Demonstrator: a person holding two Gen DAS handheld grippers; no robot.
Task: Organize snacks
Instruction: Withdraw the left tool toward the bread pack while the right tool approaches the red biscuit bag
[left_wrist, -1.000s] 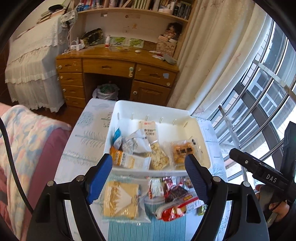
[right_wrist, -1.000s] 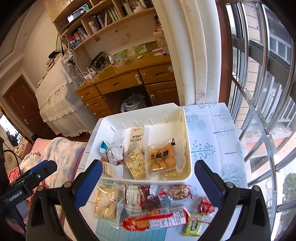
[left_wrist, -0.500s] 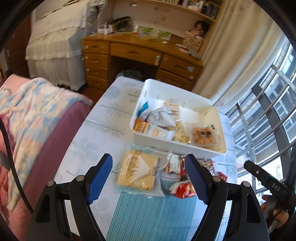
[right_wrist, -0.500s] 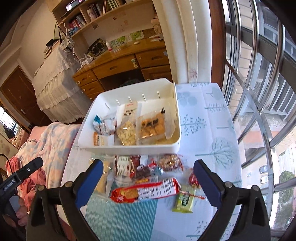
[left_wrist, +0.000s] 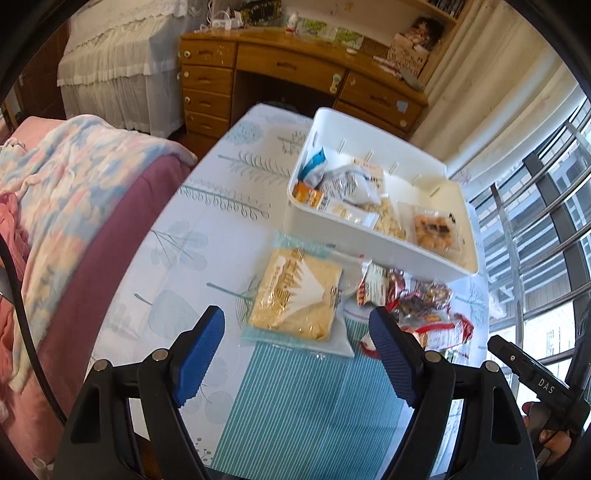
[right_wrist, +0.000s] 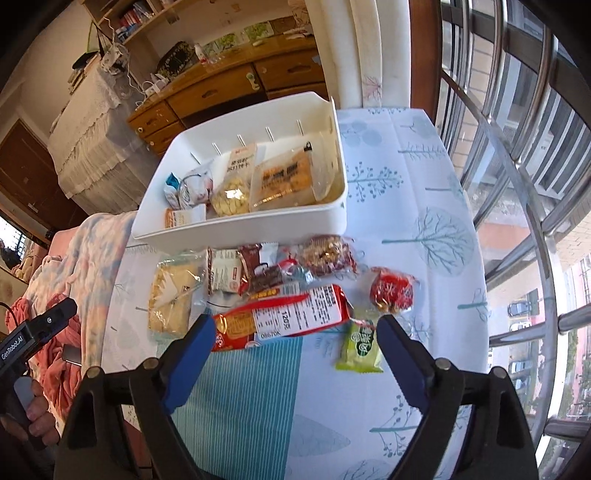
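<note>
- Left gripper (left_wrist: 295, 341): held wide open and empty, aimed at the cracker pack (left_wrist: 295, 297) at 12 o'clock.
- Bin (right_wrist: 236, 230): partly filled; loose snacks are lined along its near wall.
- Right gripper (right_wrist: 295, 347): spread wide, empty, over the red pack (right_wrist: 282, 319).

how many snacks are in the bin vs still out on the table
In the bin: 5, as far as shows
On the table: 7, as far as the pile lets me tell
Total: 12
</note>
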